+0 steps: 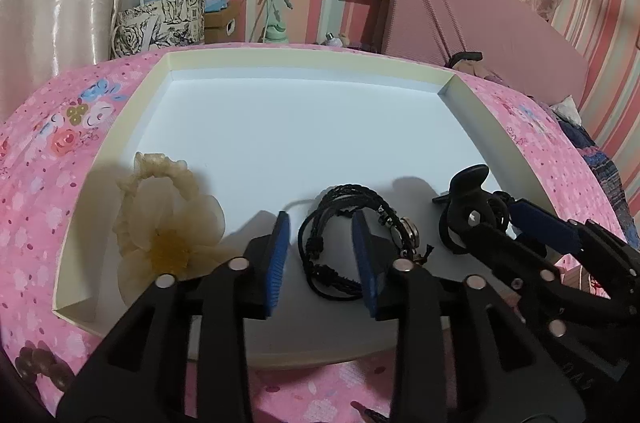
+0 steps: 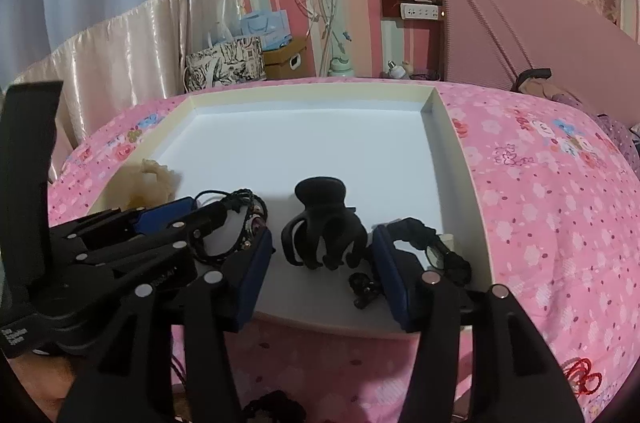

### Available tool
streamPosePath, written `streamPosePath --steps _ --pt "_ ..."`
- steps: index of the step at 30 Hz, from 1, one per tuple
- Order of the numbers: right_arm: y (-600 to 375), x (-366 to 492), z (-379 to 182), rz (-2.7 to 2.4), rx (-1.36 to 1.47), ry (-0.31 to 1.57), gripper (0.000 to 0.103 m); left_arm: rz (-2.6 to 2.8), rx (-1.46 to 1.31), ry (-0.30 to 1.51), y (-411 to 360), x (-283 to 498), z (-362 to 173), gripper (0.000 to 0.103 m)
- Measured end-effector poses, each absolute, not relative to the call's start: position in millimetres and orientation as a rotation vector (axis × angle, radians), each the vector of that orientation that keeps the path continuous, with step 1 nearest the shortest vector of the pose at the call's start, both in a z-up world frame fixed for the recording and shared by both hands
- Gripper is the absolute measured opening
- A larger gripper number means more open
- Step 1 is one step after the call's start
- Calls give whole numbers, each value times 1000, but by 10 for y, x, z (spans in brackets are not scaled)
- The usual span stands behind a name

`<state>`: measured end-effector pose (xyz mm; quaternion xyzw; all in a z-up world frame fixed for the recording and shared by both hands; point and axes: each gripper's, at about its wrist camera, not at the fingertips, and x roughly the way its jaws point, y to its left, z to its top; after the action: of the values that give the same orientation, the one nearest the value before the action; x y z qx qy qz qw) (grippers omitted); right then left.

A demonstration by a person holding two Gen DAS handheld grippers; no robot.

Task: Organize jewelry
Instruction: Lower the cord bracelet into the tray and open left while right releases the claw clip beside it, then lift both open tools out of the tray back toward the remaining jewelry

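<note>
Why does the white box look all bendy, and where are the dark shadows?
Left wrist view: the fisheye lens bows the white box walls; the flower scrunchie casts a shadow leftward. Right wrist view: same bulging; the black hair claw stays sharp, corners go black.

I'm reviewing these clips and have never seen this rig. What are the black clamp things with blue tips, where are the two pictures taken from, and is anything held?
They are hand-held two-finger grippers, each with its own fisheye camera looking along its fingers. The left gripper straddles a black braided cord bracelet; the right gripper straddles a black plastic claw hair clip. Both lie in a shallow white cardboard tray beside a cream fabric flower scrunchie. Both jaws stand open; nothing is held.
</note>
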<state>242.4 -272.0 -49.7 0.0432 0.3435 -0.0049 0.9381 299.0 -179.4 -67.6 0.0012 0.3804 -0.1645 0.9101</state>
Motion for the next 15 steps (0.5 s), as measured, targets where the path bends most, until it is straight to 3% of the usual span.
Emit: streamPosePath --steps 5,7,15 --pt "-2784 2352 -371 -16 107 666 57 -337 6 754 -1769 2932 -641 49" --pt "-2825 2301 -297 -22 121 634 65 -336 -2 734 -1741 2902 -617 50" --pt "-3007 2135 -88 -63 150 558 65 -297 -73 635 -1451 2663 -261 50"
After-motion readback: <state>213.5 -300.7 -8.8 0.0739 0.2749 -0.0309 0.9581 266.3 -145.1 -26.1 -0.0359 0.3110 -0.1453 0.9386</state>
